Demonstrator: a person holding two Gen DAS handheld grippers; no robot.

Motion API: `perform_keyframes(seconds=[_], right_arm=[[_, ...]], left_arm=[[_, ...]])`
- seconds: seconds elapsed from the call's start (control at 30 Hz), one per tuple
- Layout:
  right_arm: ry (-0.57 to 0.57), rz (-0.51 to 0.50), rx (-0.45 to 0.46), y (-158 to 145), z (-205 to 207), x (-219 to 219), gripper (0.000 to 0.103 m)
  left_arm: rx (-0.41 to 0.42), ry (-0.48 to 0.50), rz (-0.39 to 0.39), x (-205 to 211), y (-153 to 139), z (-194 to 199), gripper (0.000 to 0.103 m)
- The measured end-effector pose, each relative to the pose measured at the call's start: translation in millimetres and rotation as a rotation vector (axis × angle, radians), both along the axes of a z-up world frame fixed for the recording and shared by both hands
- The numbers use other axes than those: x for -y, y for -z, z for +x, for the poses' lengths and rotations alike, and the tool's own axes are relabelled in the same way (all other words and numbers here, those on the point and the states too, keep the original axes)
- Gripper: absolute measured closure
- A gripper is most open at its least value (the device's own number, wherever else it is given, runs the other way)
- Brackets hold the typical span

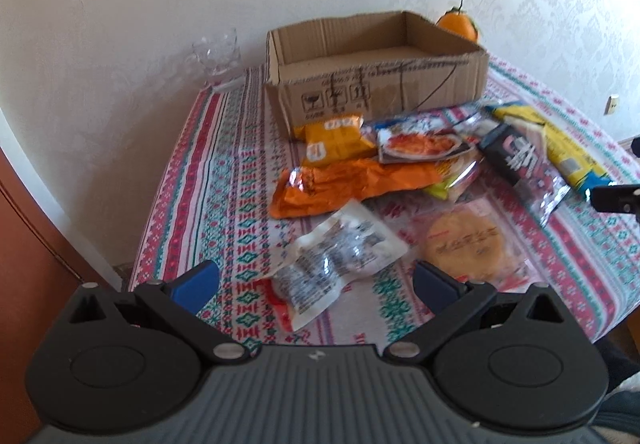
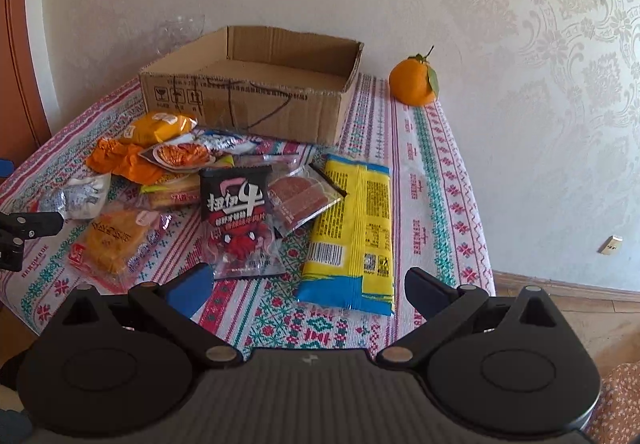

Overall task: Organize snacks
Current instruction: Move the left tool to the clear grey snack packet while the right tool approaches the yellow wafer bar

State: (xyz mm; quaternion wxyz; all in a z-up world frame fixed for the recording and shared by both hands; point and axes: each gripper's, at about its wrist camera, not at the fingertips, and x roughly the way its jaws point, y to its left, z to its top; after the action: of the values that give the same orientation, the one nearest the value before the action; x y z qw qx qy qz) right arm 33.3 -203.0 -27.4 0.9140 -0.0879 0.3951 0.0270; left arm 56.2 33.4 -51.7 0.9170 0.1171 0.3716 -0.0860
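While both my left tool (image 1: 316, 286) and right tool (image 2: 308, 290) hang released and empty, the loose snack packets (image 2: 236, 200) lie on the tabletop just before the empty brown cardboard box (image 2: 256, 100), so I judge packing unstarted: next, pinch one flat packet.

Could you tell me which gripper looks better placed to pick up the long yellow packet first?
Right, probably. The yellow packet lies just ahead of the open right gripper, while the open left gripper faces the white packet on the other side.
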Motion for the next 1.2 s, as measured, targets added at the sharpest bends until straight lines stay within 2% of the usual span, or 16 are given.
perform_keyframes(seconds=[0.27,0.4,0.6,0.7,1.2], right_arm=[[0.018,-0.012,-0.079,22.7,8.7,8.6,0.0],[0.014,0.007,-0.103,31.4,6.3,15.3,0.0],[0.007,0.073,-0.101,34.6,9.8,24.8,0.0],[-0.001,0.074,-0.094,35.3,13.2,24.3,0.0],[-0.033,0.085,-0.039,37.7,10.6,25.9,0.0]], left_arm=[[-0.061,0.002,0.001,-6.1,20.1,22.0,0.001],[-0.063,0.016,-0.035,-10.6,23.0,26.3,0.001],[-0.089,0.048,-0.088,-17.5,25.4,41.2,0.0],[-0.132,0.046,-0.153,-25.3,27.8,51.9,0.0],[-0.15,0.072,-0.135,-23.3,28.7,65.0,0.0]])
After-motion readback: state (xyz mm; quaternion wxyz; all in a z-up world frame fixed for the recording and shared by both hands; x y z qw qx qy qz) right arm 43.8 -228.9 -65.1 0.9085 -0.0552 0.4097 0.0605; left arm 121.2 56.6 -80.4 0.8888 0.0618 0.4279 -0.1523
